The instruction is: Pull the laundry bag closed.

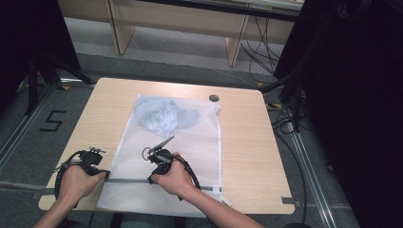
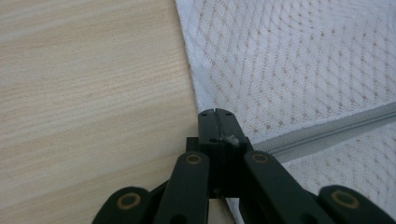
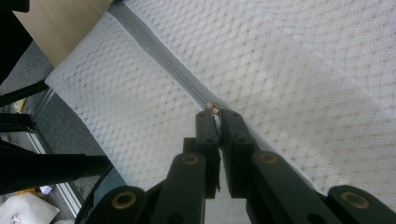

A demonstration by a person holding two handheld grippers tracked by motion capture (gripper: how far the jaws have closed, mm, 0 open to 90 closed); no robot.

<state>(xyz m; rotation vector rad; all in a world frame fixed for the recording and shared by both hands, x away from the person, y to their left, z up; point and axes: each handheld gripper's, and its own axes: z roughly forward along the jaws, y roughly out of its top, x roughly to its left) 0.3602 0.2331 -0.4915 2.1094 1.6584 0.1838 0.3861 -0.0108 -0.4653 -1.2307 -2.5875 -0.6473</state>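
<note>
Light wooden table [image 1: 247, 142] carries your white mesh zip-up laundry bag [image 1: 199, 147], lying flat mid-table with a grey-blue printed garment [image 1: 164, 116] inside at the far end; its print isn't readable. A "5" [image 1: 52, 121] is marked on the floor at left. The grey zipper [image 1: 128, 181] crosses the bag's near end. Your left gripper [image 2: 217, 126] is clamped on the zipper's left end at the bag's edge. Your right gripper [image 3: 219, 122] is pinched on the small metal zipper pull [image 3: 212, 107].

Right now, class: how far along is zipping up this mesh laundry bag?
Done: garment lies inside the mesh bag. In hand: left gripper pinches the zipper's end; right gripper grips the zipper pull. Left: running the zipper along.
</note>
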